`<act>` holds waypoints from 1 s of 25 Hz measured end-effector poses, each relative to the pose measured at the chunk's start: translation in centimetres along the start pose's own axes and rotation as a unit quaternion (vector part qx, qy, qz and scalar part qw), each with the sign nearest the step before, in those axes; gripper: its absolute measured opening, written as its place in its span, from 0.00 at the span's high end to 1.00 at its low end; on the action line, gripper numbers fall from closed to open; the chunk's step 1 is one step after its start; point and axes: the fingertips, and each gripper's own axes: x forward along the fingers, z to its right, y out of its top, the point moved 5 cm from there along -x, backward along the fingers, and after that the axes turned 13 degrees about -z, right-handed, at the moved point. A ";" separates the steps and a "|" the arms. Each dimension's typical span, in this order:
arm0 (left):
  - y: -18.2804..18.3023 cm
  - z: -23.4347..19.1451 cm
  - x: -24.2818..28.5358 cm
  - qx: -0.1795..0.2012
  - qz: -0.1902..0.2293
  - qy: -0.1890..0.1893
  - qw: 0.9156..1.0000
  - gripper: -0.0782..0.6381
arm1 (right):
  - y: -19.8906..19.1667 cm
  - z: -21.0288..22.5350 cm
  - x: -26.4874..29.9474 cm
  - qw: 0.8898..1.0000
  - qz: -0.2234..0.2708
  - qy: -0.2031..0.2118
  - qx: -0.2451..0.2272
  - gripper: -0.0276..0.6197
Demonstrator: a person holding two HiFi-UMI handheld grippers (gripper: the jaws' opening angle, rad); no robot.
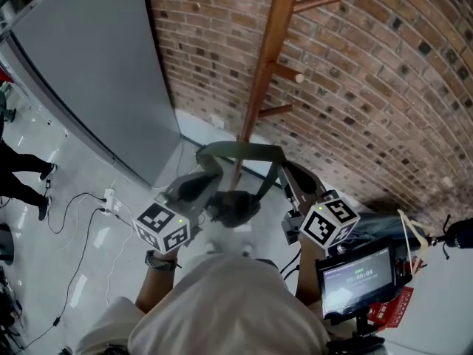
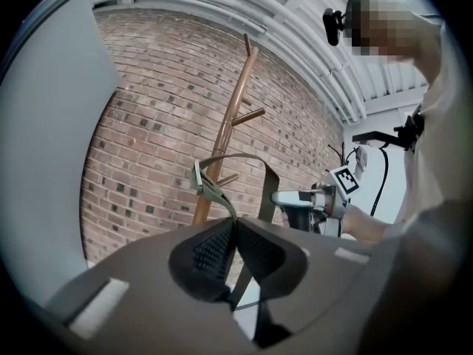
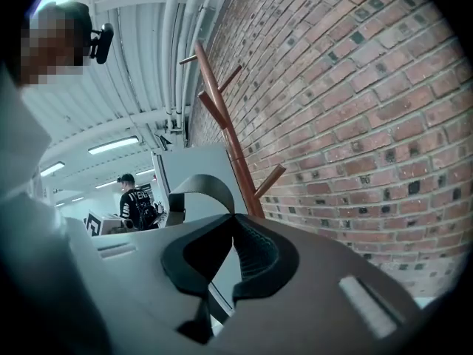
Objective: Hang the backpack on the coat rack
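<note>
Wooden coat rack [image 1: 260, 87], a round pole with slanted pegs, stands against a rough brick wall [image 1: 369, 87]; a smooth grey panel [image 1: 96, 72] is to its left. Left gripper [image 2: 235, 224] and right gripper [image 3: 235, 217] are each clamped on the flat olive strap [image 1: 240, 152]. The dark backpack [image 1: 233, 207] hangs between them, near the pole.

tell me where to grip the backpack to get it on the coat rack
By its strap loop, one end from each side, as the left gripper and right gripper do. Held apart, it arches open toward the coat rack, probably ready for a peg.
</note>
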 end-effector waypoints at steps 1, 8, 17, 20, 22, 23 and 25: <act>-0.1 -0.1 0.3 -0.001 -0.002 0.002 1.000 0.87 | -0.1 0.3 0.2 1.000 -0.003 0.000 0.001 0.95; -1.1 -1.1 1.6 -0.026 -0.015 0.005 1.000 0.87 | -1.1 1.7 1.6 1.000 -0.027 -0.006 -0.005 0.95; -2.9 -2.3 3.5 -0.051 -0.047 0.012 0.998 0.87 | -2.2 3.5 3.2 0.999 -0.051 0.001 0.013 0.95; -3.9 -2.5 4.1 -0.055 -0.062 0.015 0.996 0.87 | -2.9 4.2 3.9 0.998 -0.064 0.000 0.017 0.95; -4.5 -2.6 4.5 -0.057 -0.072 0.017 0.996 0.87 | -3.5 4.7 4.4 0.997 -0.076 -0.007 0.014 0.95; -4.8 -2.7 4.6 -0.058 -0.076 0.018 0.995 0.87 | -3.7 4.9 4.6 0.997 -0.081 -0.009 0.014 0.95; -5.3 -2.9 5.0 -0.061 -0.083 0.019 0.994 0.87 | -4.1 5.3 5.1 0.996 -0.088 -0.007 0.019 0.95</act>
